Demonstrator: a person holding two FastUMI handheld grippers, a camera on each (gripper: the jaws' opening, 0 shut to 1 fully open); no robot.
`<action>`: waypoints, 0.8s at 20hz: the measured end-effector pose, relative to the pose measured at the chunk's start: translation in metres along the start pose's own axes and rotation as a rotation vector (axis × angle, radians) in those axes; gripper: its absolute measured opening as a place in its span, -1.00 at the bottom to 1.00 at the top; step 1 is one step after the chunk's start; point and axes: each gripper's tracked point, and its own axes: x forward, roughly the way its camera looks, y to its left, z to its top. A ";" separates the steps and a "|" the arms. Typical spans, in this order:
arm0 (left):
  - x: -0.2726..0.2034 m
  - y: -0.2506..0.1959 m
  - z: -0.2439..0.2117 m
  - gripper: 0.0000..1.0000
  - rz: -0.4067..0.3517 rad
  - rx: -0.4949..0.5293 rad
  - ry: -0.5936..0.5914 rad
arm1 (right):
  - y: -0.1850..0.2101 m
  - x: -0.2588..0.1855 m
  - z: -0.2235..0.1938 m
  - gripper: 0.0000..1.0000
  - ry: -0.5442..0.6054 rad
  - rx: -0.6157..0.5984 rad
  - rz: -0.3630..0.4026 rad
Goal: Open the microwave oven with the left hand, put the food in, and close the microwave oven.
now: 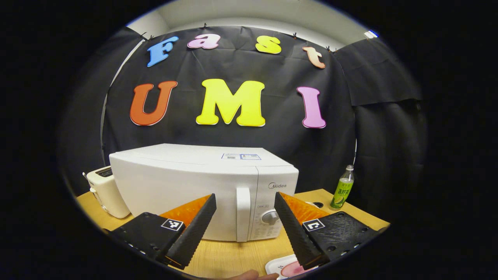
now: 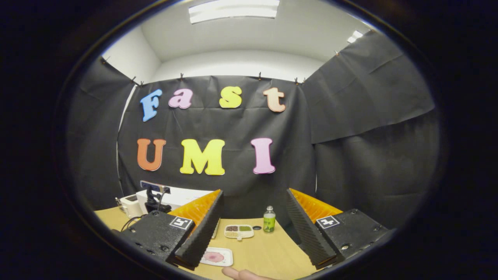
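Two grippers open — microwave (image 1: 202, 190) door shut, table (image 1: 233, 254) edge near.

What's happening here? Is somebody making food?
Not yet. A person holds two grippers over a wooden table. The left gripper is open, facing the handle of the white microwave, whose door is closed. The right gripper is open too, holding nothing. A plate of food waits on the table.

One microwave (image 1: 186, 186), one toaster (image 1: 105, 190), one bottle (image 1: 342, 192)
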 end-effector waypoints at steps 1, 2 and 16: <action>0.008 -0.003 -0.013 0.90 -0.002 0.004 0.021 | -0.003 0.001 -0.001 1.00 -0.001 -0.005 -0.005; 0.014 -0.003 -0.023 0.89 0.006 0.008 0.035 | -0.006 0.002 -0.002 1.00 -0.001 -0.014 -0.010; 0.039 0.001 -0.036 0.23 0.043 0.038 -0.033 | -0.010 0.027 -0.021 0.83 0.000 -0.012 0.016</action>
